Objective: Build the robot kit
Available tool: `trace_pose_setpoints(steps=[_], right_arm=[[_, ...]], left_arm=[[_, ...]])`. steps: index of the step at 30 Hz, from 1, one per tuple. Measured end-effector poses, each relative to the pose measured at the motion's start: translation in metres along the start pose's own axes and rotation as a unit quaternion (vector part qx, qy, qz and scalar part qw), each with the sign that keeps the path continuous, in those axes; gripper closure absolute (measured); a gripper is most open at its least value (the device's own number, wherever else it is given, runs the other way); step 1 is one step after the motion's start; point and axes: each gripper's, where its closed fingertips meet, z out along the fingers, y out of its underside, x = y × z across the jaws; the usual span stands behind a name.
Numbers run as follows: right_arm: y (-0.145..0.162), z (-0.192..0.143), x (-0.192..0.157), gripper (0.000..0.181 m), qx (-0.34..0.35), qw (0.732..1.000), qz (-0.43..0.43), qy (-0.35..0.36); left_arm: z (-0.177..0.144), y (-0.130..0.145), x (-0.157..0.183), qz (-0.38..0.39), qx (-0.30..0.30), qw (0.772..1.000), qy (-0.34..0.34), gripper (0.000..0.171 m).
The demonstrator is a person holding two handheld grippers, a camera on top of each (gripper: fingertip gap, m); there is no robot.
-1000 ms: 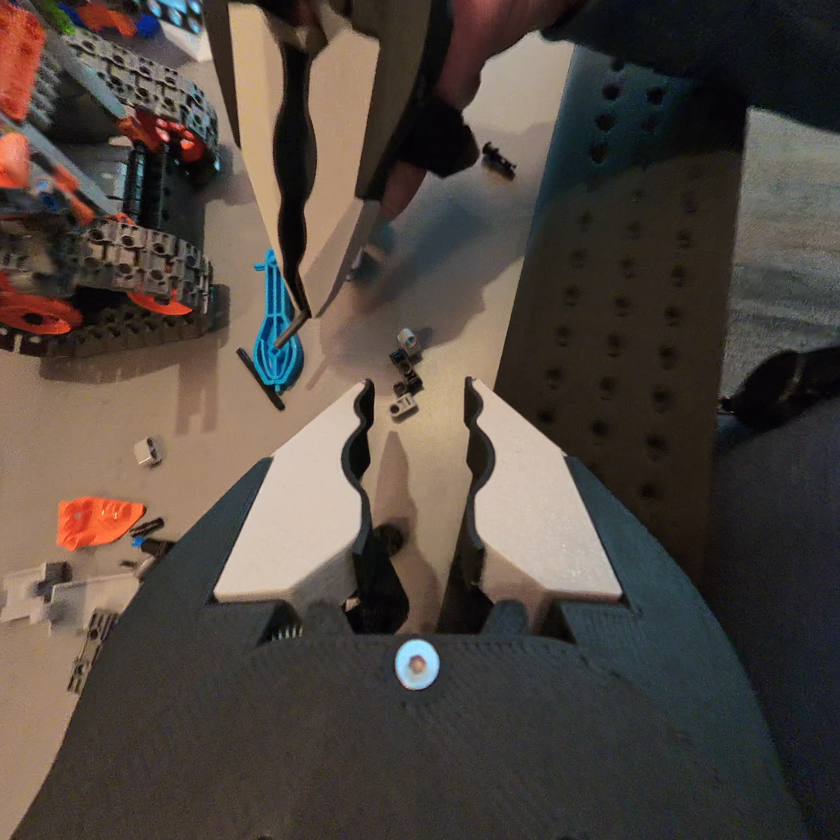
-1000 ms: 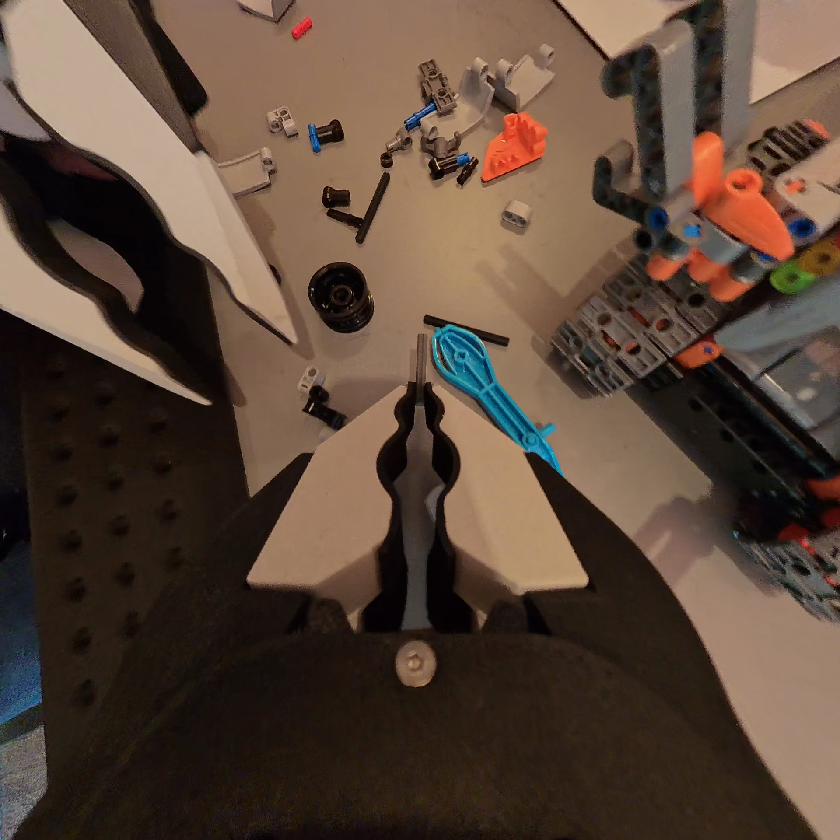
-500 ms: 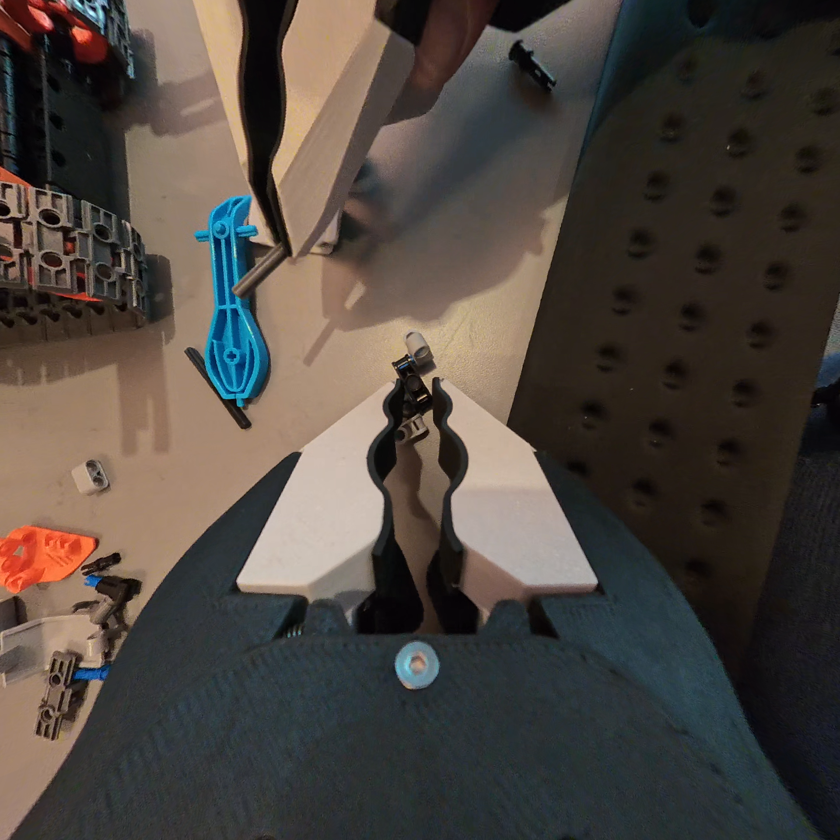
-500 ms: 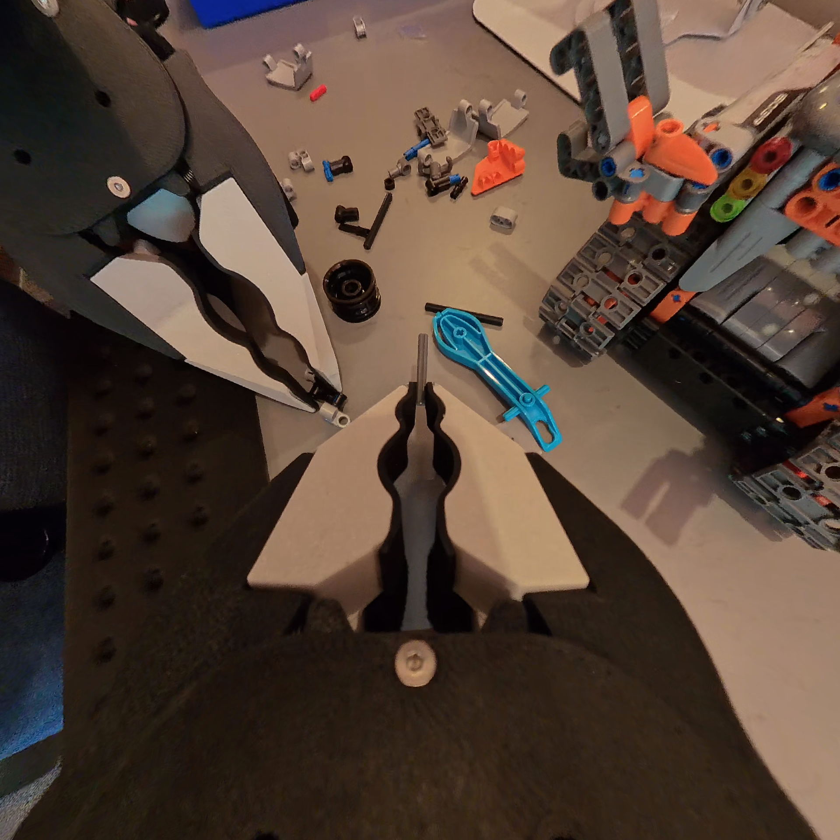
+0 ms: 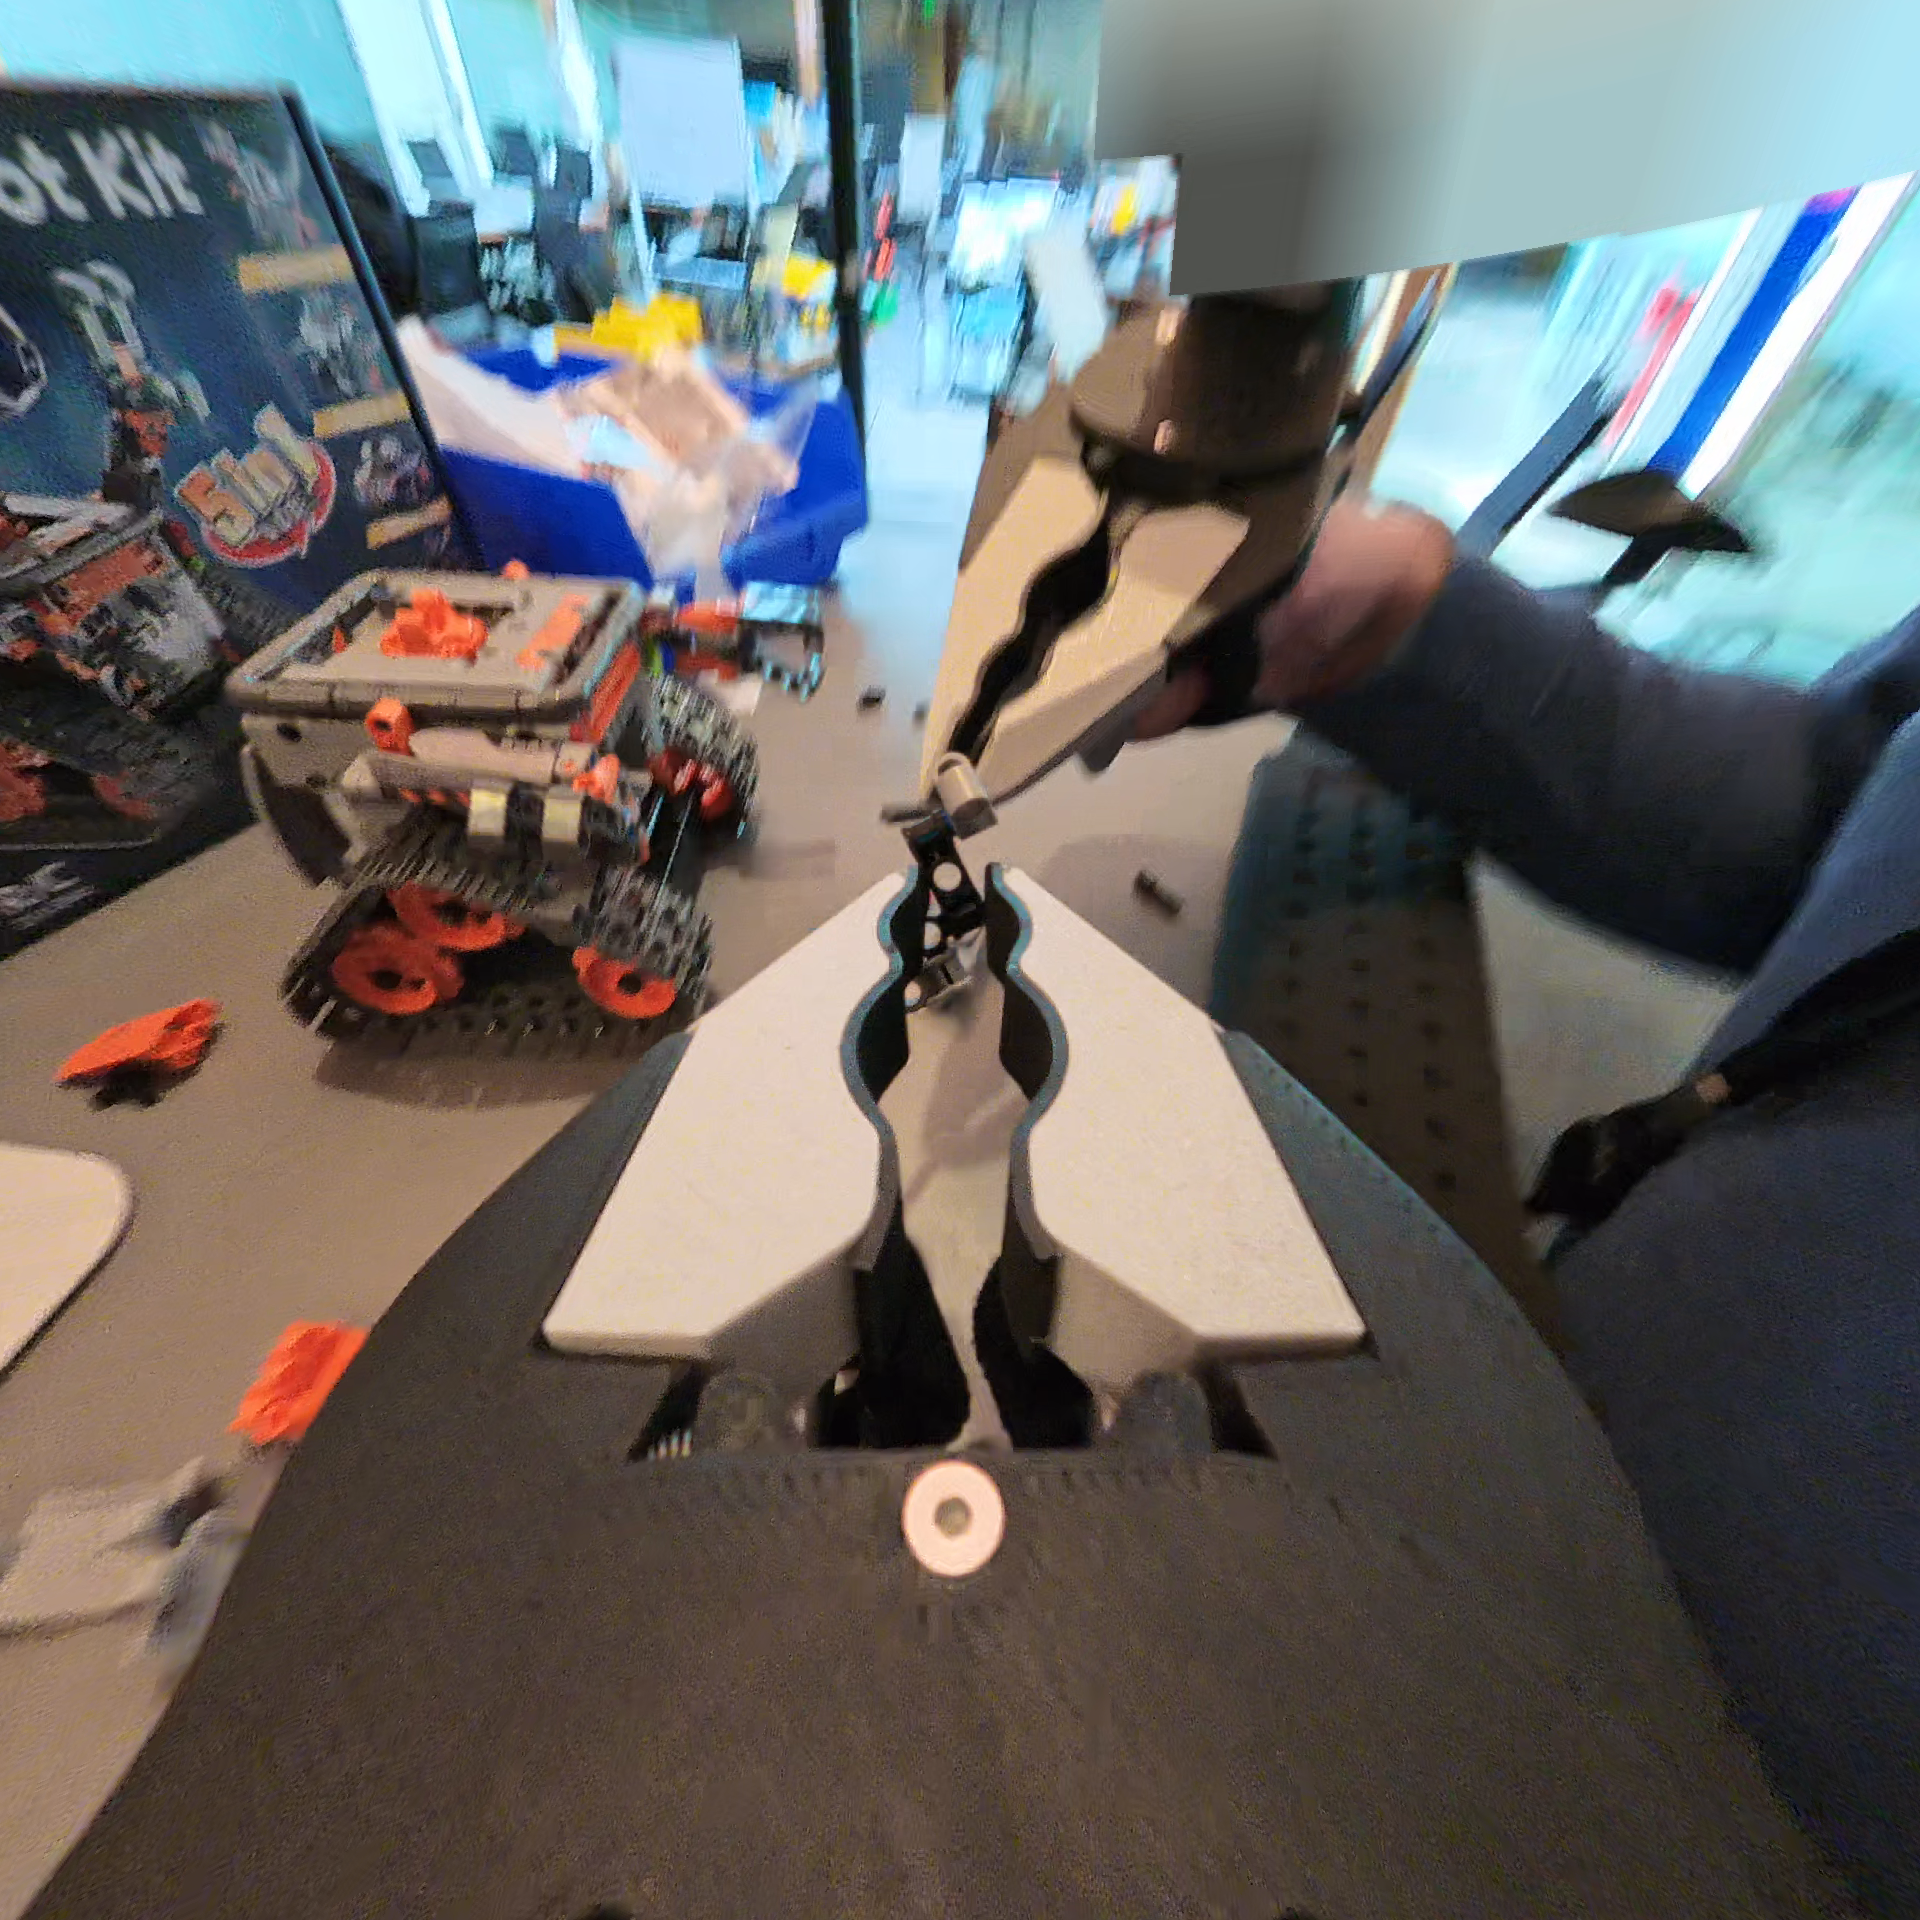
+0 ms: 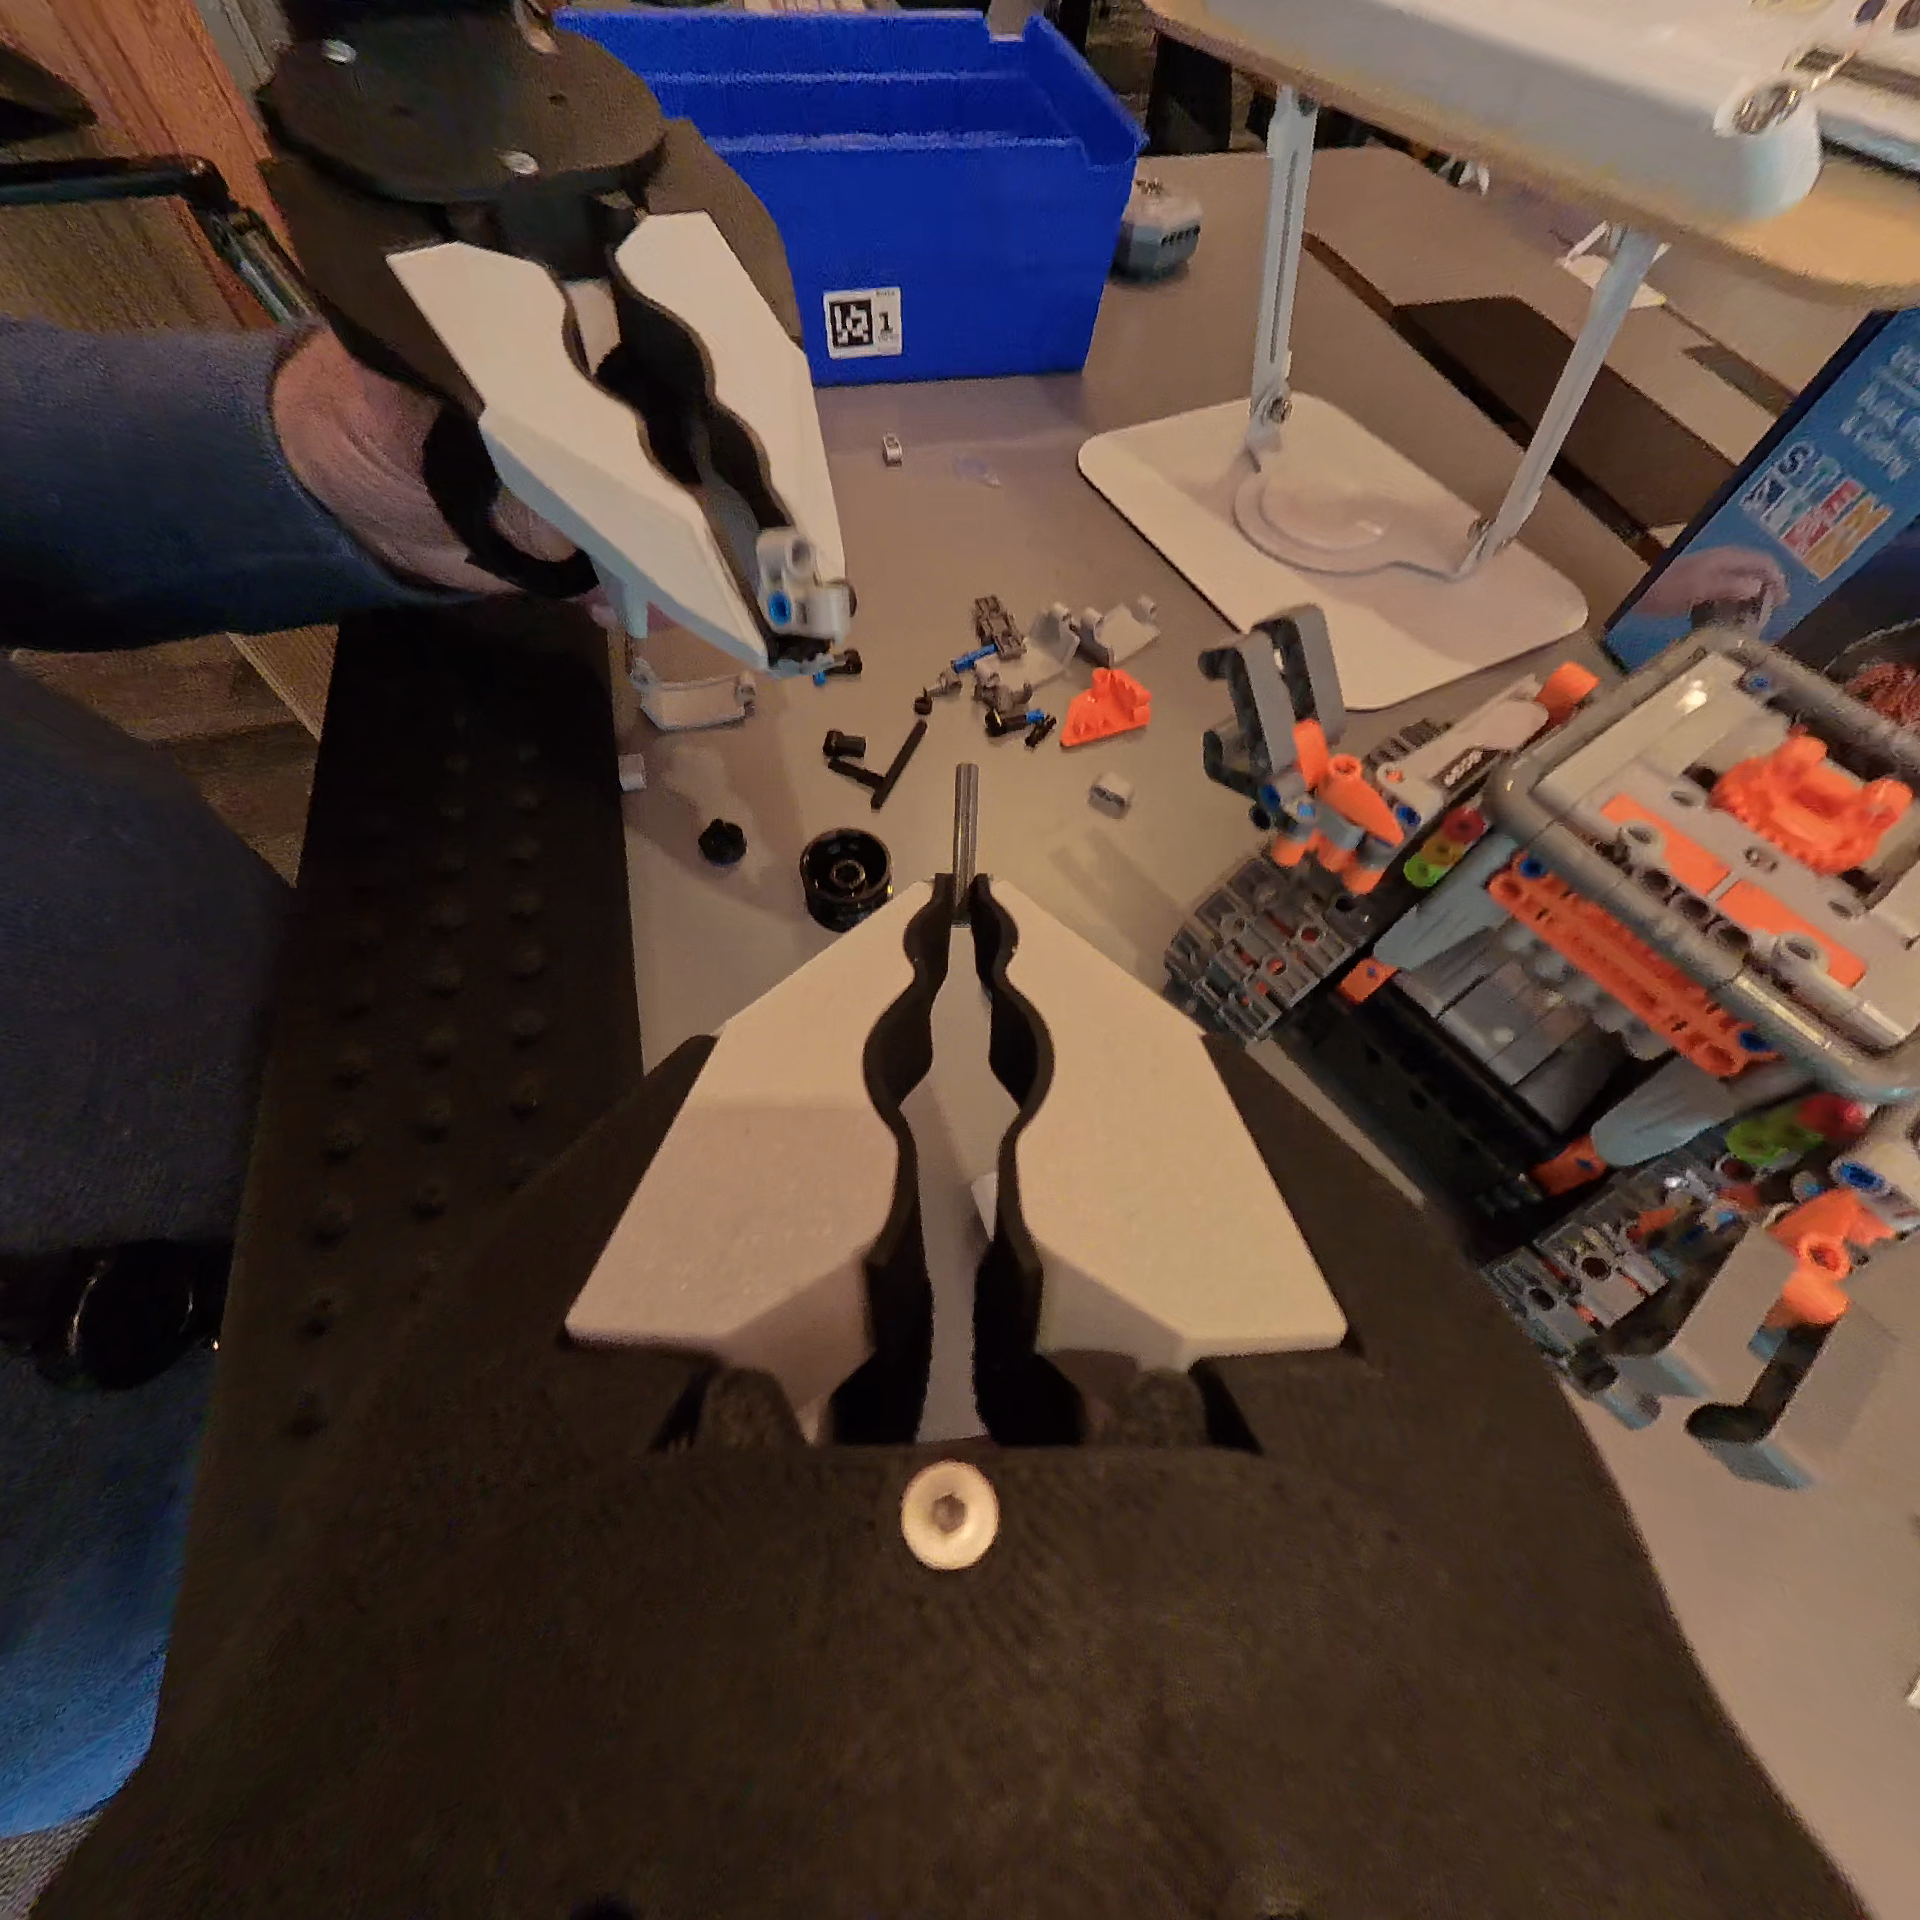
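Grey table (image 6: 1039,488) strewn with building-brick parts. On its right side, tracked orange-and-grey model vehicle (image 6: 1621,977), upright. At the far edge, blue bin (image 6: 935,197); beside it, white lamp base (image 6: 1340,530). Along the near left edge, black perforated panel (image 6: 457,935). Held up above the table, left gripper (image 5: 943,883), clamped on a small black-and-grey connector assembly (image 5: 940,904) with a light grey end (image 5: 961,781). Lower and nearer, right gripper (image 6: 964,894), pinched on a thin grey axle (image 6: 966,826) pointing straight ahead. Just left of the axle, on the table, black wheel hub (image 6: 847,875). Farther off, orange wedge piece (image 6: 1107,710) among scattered pins.
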Motion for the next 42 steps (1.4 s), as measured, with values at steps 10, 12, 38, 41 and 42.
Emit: trace_pose_setpoints(steps=[10,12,38,41,42], right_arm=[[-0.053,0.015,-0.027,0.180,0.020,0.997,-0.073,-0.018],[-0.059,0.017,-0.030,0.180,0.020,0.996,-0.087,-0.018],[-0.051,0.020,-0.019,0.180,-0.071,0.981,-0.177,0.033],[-0.050,0.024,-0.025,0.181,-0.067,0.979,-0.191,0.028],[-0.051,0.026,-0.027,0.181,-0.062,0.980,-0.189,0.026]], left_arm=[[-0.033,-0.048,-0.004,-0.216,0.229,0.931,0.184,0.164],[-0.034,-0.045,-0.010,-0.225,0.235,0.929,0.176,0.164],[-0.015,-0.017,-0.012,-0.124,0.116,0.979,0.111,0.164],[-0.010,-0.011,-0.006,-0.075,0.071,0.990,0.097,0.165],[-0.009,-0.010,-0.004,-0.069,0.058,0.991,0.096,0.165]])
